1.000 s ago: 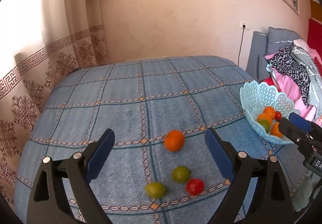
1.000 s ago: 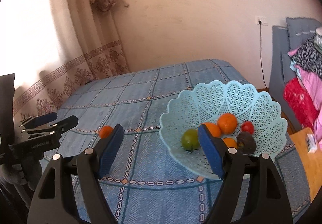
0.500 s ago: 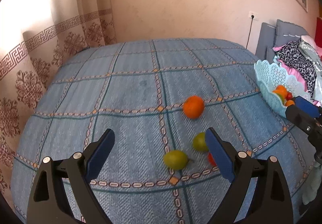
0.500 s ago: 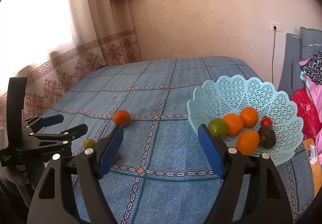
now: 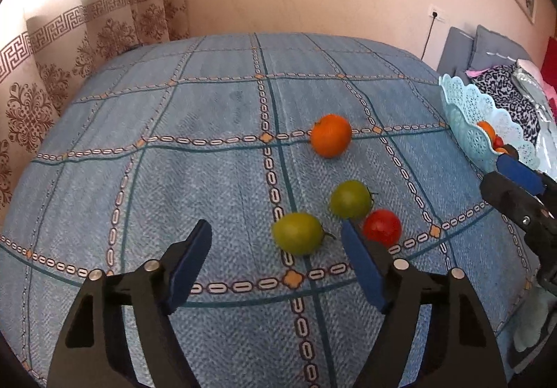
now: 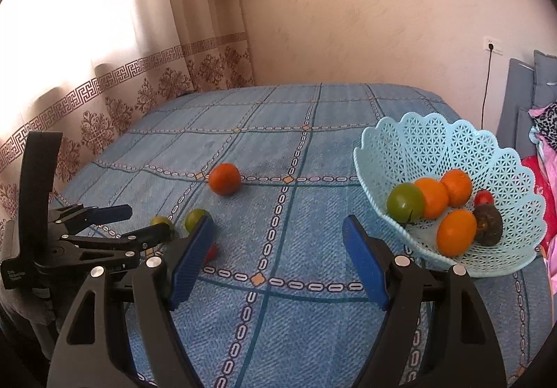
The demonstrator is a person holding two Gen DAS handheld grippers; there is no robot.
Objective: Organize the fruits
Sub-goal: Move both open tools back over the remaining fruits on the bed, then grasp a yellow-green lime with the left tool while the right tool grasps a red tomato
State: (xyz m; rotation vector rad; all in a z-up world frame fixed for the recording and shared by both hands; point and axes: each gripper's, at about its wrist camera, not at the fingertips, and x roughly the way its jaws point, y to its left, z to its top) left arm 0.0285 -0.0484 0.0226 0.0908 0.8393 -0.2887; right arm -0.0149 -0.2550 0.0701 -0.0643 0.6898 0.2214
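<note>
On the blue checked bedspread lie an orange, a green tomato, a green fruit and a red tomato. My left gripper hovers low over them with its jaws closing. The green fruit lies just ahead, between the tips, and neither pad touches it. My right gripper is open over bare cloth with nothing in it. The light blue lattice basket to its right holds a green tomato, oranges, a red fruit and a dark avocado.
A patterned curtain hangs along the bed's left side, and a plain wall stands behind. Grey cushions and a pile of clothes sit past the basket on the right. A cable hangs from a wall socket.
The left gripper has come down closer to the loose fruits and its jaws have narrowed. The right gripper has swung left, so the basket now sits at the right of its view.
</note>
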